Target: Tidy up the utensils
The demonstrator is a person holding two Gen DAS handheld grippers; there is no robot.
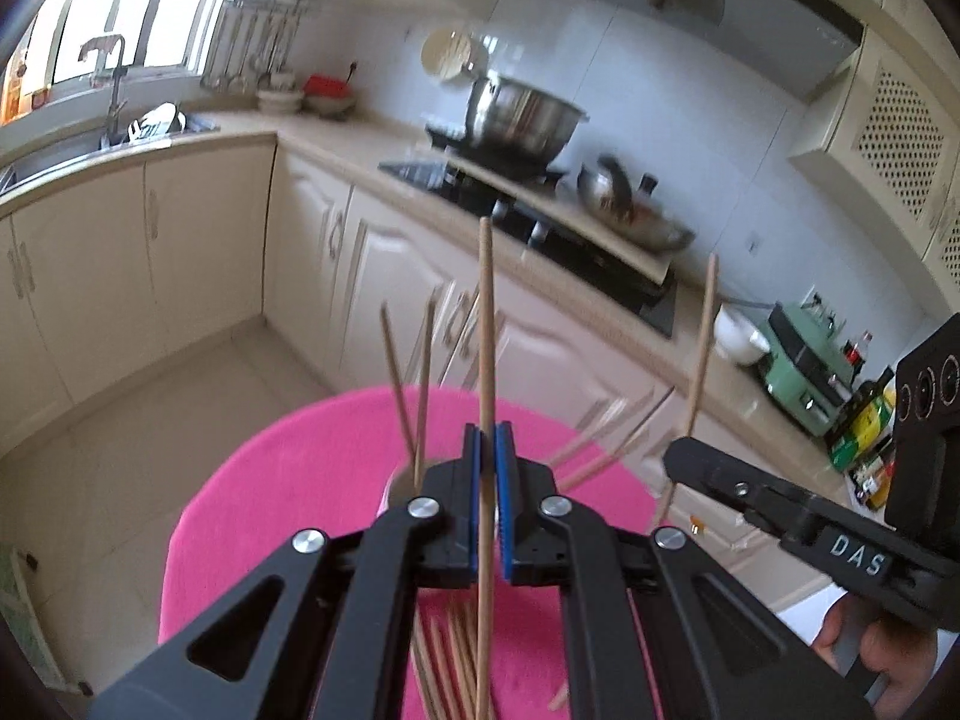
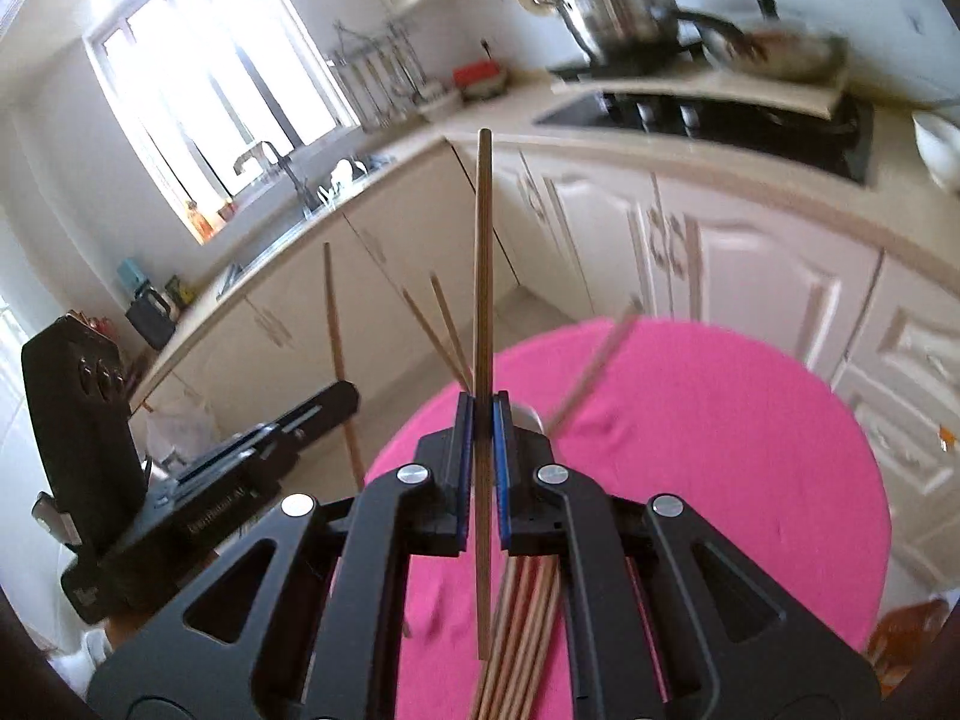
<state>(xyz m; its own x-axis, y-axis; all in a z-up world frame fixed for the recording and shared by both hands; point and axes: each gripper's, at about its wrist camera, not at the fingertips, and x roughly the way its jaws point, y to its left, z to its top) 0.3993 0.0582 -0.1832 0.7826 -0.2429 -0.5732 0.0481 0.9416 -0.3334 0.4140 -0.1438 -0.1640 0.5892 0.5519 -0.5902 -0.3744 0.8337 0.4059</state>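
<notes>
Left gripper [image 1: 487,438] clamped on one upright chopstick [image 1: 486,324], above pink cloth [image 1: 288,480]. Right gripper [image 2: 482,414] likewise pinching a vertical chopstick [image 2: 483,252]. More chopsticks [image 2: 528,618] bundled on cloth near its front edge, others leaning from cup [image 1: 399,487].

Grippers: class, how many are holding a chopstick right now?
2. The left gripper pinches one upright chopstick; the right gripper pinches another. More chopsticks lie loose on the pink cloth.
</notes>
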